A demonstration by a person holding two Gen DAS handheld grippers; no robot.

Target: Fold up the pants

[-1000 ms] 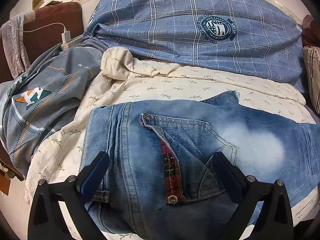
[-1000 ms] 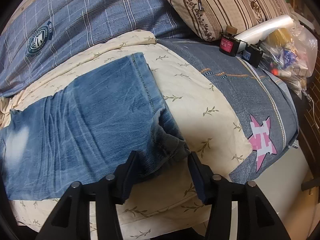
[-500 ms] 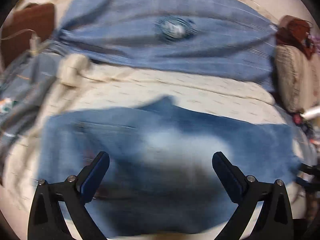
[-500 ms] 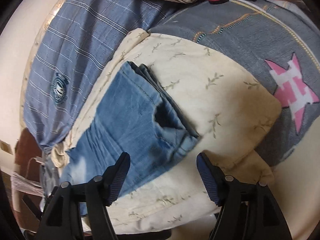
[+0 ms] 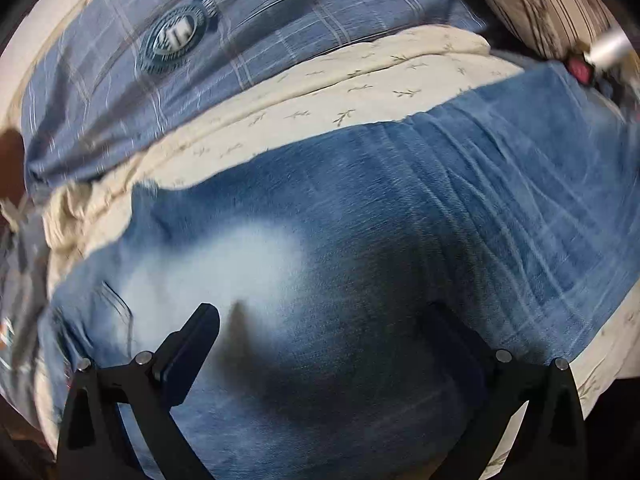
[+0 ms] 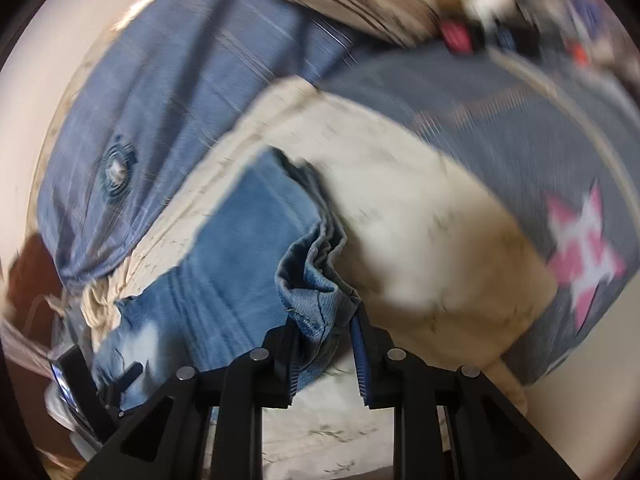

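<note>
Blue faded jeans (image 5: 360,240) lie flat across a cream leaf-print sheet (image 5: 340,92) on the bed. My left gripper (image 5: 328,344) is open, its jaws wide apart just above the thigh part of the jeans. In the right wrist view the jeans (image 6: 240,248) run away to the left, and my right gripper (image 6: 326,344) is closed on the bunched leg hems (image 6: 316,280) at the near end. The left gripper shows at the lower left of the right wrist view (image 6: 92,384).
A blue plaid quilt (image 5: 224,44) lies behind the jeans. A striped pillow (image 5: 540,4) sits at the far right. A grey cover with a pink star (image 6: 576,248) lies right of the cream sheet (image 6: 420,220). Small bottles and clutter (image 6: 500,36) stand beyond it.
My left gripper has swung from the waist and back pocket to over the thigh. My right gripper has narrowed and closed on the leg hems, which now bunch up between its jaws.
</note>
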